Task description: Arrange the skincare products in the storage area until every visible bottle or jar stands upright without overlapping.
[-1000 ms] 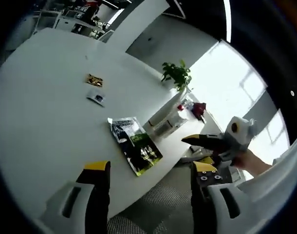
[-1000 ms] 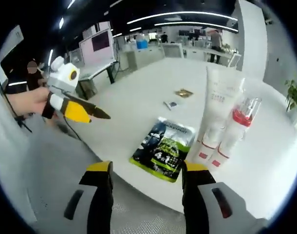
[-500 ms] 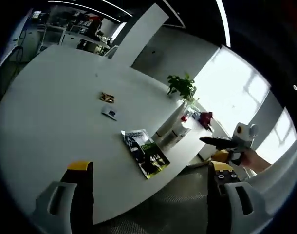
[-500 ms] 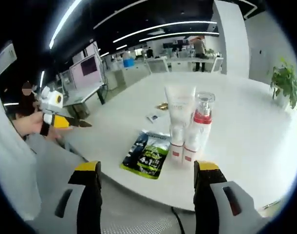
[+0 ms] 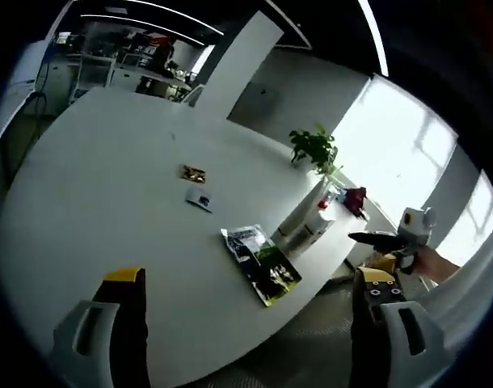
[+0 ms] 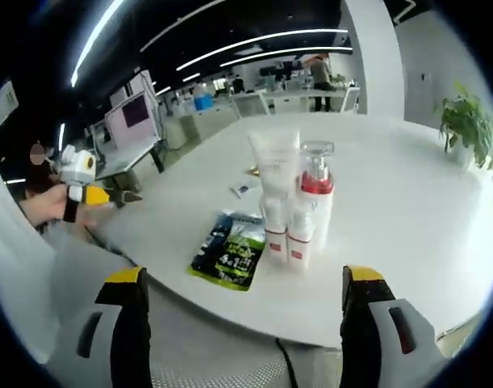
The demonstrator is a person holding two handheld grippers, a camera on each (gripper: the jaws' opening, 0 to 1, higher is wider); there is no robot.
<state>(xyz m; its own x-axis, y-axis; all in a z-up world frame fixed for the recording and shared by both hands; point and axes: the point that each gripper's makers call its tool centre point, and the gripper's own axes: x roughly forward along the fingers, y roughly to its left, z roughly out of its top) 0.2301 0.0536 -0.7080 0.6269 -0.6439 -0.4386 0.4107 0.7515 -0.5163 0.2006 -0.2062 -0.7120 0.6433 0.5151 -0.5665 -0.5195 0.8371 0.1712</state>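
A cluster of skincare products stands upright near the table's edge: a white tube, a clear pump bottle with a red collar and two small white bottles in front. In the left gripper view the same cluster is small and far right. My right gripper is open and empty, well short of the cluster. My left gripper is open too, with nothing between its jaws. Each gripper appears in the other's view, held in a hand off the table: left gripper, right gripper.
A green and black sachet packet lies flat beside the cluster. Two small sachets lie farther in on the round white table. A potted plant stands at the far side. Desks, screens and a person fill the background.
Both views have drawn back from the table, so the products look smaller. The jaws of both grippers stand wider apart than a second ago. The products have not moved.
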